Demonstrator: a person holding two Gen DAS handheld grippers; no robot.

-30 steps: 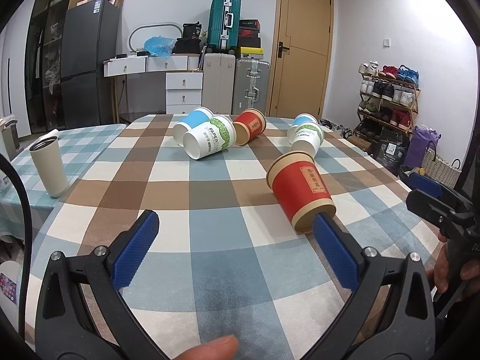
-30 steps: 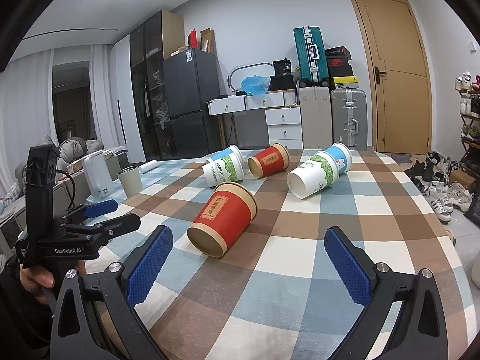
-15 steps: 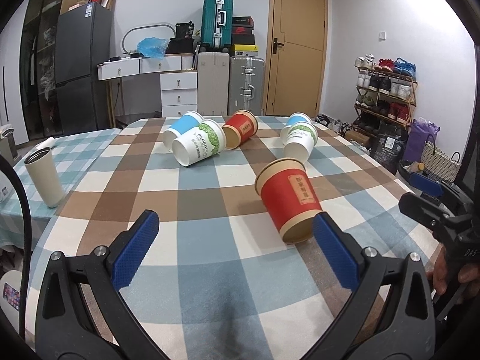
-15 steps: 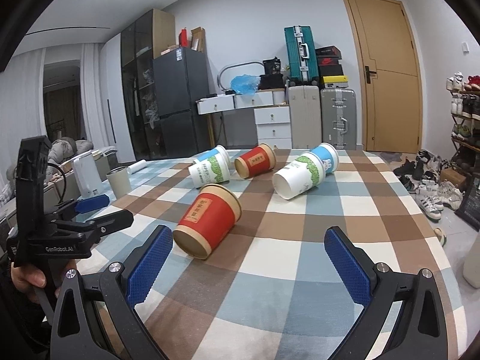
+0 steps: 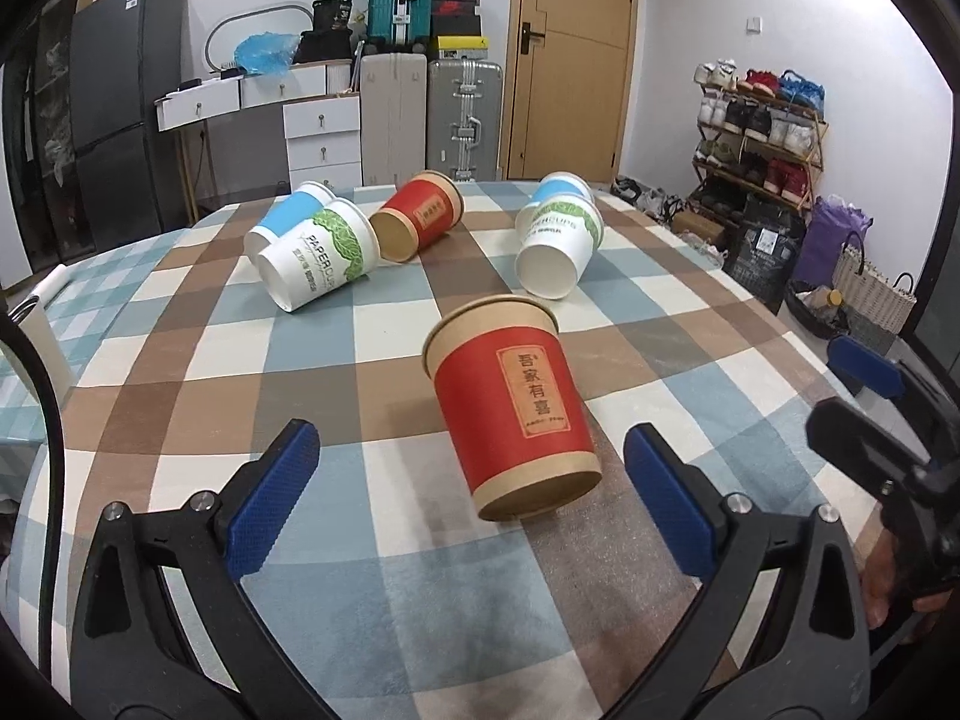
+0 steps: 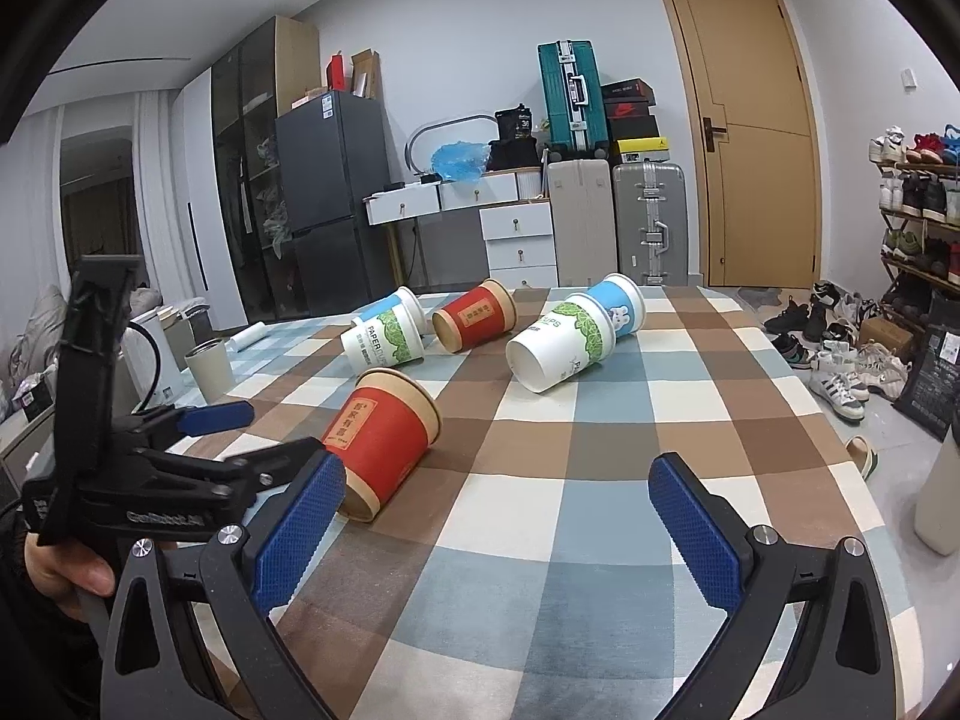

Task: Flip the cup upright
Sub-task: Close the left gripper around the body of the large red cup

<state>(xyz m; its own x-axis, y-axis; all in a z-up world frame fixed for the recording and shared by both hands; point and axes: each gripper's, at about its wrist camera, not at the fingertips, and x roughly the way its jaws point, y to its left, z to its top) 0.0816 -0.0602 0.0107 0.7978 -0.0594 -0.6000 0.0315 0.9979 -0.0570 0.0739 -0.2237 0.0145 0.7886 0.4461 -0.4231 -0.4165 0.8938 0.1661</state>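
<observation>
red paper cup (image 5: pixel 513 405) | kraft rims, label up | on its side — base nearest the left wrist camera

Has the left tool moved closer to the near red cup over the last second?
Yes. In the left wrist view the near red cup now lies between the left tool pads, where earlier it lay beyond them; its place on the checked tablecloth looks unchanged.

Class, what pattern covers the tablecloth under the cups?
A check of blue, brown and cream squares on the tablecloth; the right wrist view shows it best.
</observation>
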